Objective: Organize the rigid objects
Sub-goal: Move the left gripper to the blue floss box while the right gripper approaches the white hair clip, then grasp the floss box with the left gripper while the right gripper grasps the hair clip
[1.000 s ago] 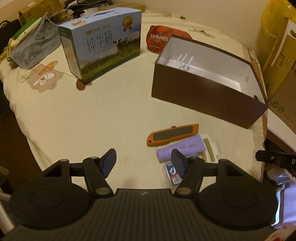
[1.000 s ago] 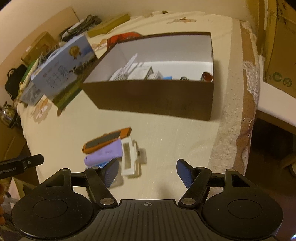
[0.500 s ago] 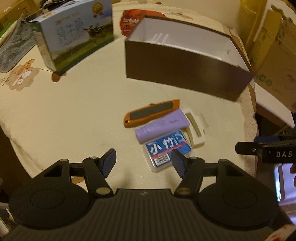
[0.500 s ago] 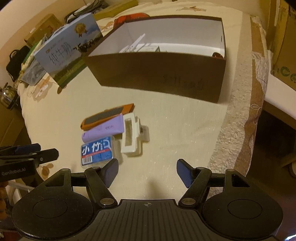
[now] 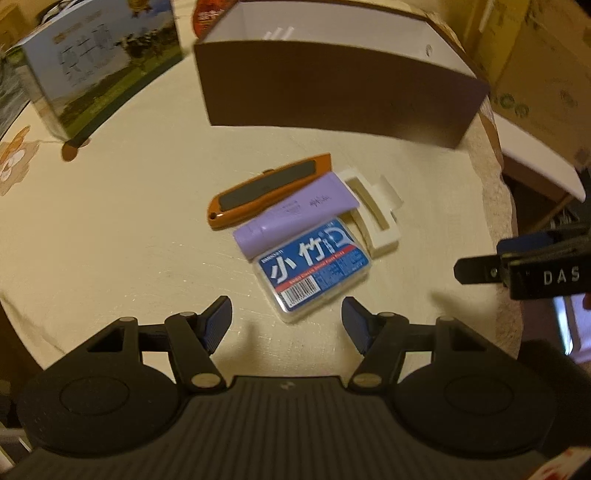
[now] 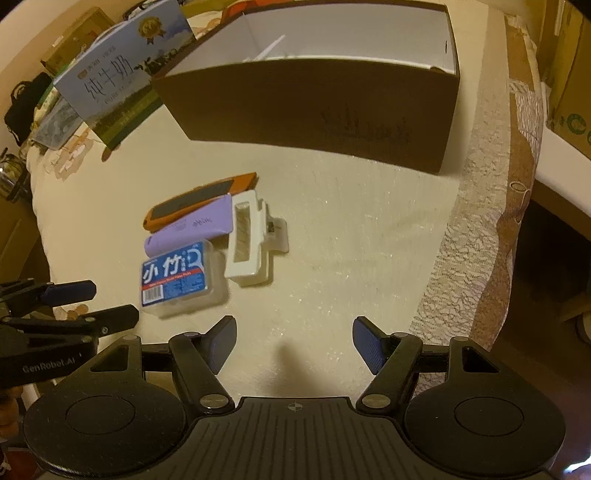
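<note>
Four small items cluster on the cream tablecloth (image 5: 110,221): orange utility knife (image 5: 267,190) and purple tube (image 5: 295,214) lying diagonally, floss-pick case (image 5: 314,267), white clip (image 5: 373,214). Brown box (image 5: 332,99) stands beyond. Left gripper (image 5: 286,319) and right gripper (image 6: 293,343) hover half-open, empty.

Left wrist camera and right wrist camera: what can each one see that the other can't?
Only the left wrist view shows the red packet behind the brown box, and the right tool from the side. Only the right wrist view shows the dark bag at far left and the left tool from the side. Both show the orange knife, purple tube, blue floss case, white clip and milk carton.
</note>
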### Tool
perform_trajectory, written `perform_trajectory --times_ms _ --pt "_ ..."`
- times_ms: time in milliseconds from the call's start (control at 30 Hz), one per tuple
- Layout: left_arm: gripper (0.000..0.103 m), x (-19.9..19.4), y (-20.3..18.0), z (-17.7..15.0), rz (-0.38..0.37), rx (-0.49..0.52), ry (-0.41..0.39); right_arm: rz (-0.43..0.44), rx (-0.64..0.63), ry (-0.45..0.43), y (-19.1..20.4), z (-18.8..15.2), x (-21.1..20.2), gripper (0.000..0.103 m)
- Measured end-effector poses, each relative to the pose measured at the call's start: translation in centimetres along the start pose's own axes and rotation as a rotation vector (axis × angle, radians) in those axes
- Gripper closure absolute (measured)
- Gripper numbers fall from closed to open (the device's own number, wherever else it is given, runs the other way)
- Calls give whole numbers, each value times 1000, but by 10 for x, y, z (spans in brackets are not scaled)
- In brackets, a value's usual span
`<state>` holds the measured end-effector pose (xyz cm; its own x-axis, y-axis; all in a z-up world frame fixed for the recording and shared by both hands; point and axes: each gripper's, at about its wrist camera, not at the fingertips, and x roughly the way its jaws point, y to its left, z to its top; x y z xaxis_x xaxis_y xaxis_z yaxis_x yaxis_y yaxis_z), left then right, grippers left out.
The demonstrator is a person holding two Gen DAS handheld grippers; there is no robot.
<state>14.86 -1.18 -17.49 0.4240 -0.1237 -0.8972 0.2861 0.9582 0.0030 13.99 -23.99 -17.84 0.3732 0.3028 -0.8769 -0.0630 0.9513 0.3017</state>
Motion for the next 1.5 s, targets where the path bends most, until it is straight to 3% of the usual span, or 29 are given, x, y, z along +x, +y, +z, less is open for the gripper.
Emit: perform_trajectory --times_ms 600,967,1300,1500 --pt "36 37 -19 13 31 225 -17 2 -11 22 1 2 25 36" --pt "31 54 -28 20 -7 283 -25 -8 -8 31 -3 2 28 36" --pt "39 58 -23 18 -5 195 -20 -4 -19 23 1 4 31 36" --pt "44 53 -8 8 44 -10 -8 -2 -35 7 5 7 35 36"
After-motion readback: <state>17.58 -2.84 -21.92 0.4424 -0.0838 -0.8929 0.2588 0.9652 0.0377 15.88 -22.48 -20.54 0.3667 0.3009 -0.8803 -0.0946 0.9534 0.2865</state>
